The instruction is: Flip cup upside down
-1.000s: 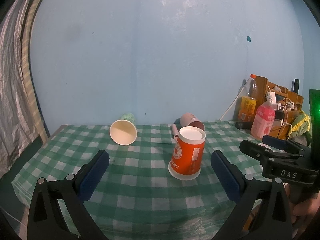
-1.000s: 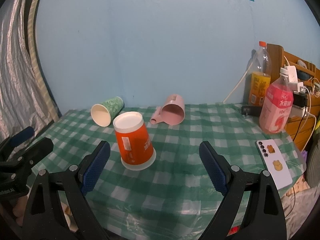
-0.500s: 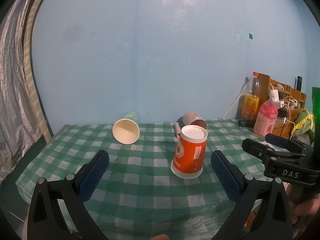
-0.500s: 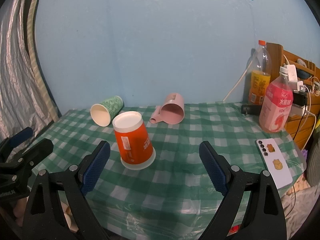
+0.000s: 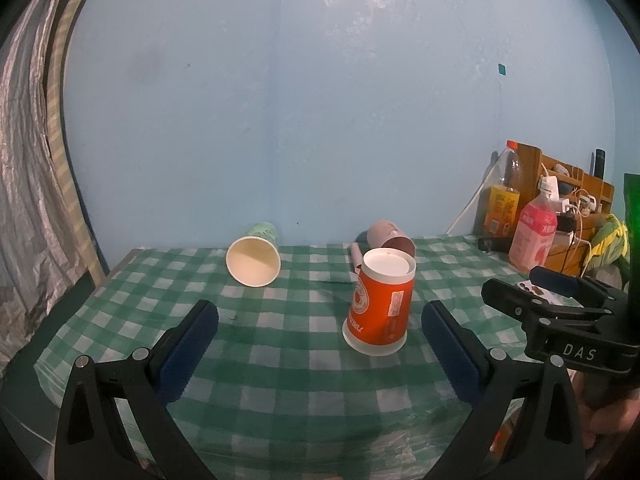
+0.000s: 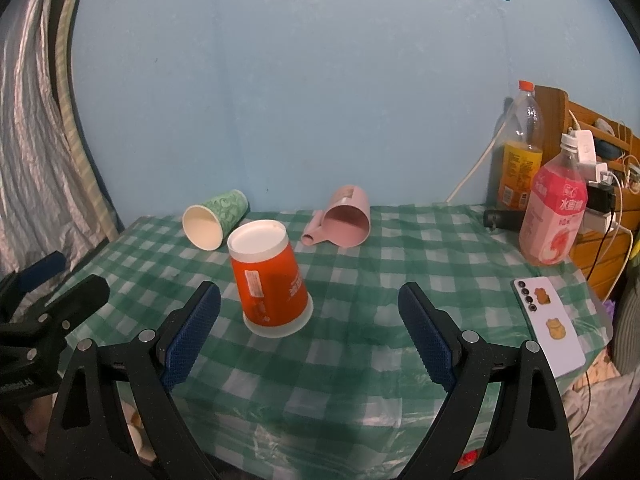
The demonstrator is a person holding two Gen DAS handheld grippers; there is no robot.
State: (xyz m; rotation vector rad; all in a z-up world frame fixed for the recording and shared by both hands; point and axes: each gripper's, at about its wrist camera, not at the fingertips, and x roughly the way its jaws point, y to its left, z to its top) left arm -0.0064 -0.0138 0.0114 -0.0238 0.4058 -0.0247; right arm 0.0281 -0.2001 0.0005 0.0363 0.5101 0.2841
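An orange cup [image 5: 380,306] [image 6: 272,280] stands upside down, rim on the green checked tablecloth [image 5: 280,344]. A green paper cup [image 5: 254,258] [image 6: 214,220] lies on its side, mouth toward me. A pink cup with a handle [image 5: 390,236] [image 6: 346,220] lies on its side behind the orange one. My left gripper [image 5: 320,346] is open and empty, in front of the orange cup and apart from it. My right gripper [image 6: 310,332] is open and empty, in front of the orange cup; it also shows in the left wrist view [image 5: 560,308].
A pink drink bottle [image 6: 554,208] and an orange drink bottle [image 6: 520,152] stand at the right rear. A white phone [image 6: 550,326] lies near the table's right edge. A wooden rack with chargers and cables [image 6: 600,168] stands to the right. A curtain [image 6: 36,140] hangs on the left.
Both grippers have drawn back a little from the table; the cups look slightly farther and have not moved. Both grippers stay open.
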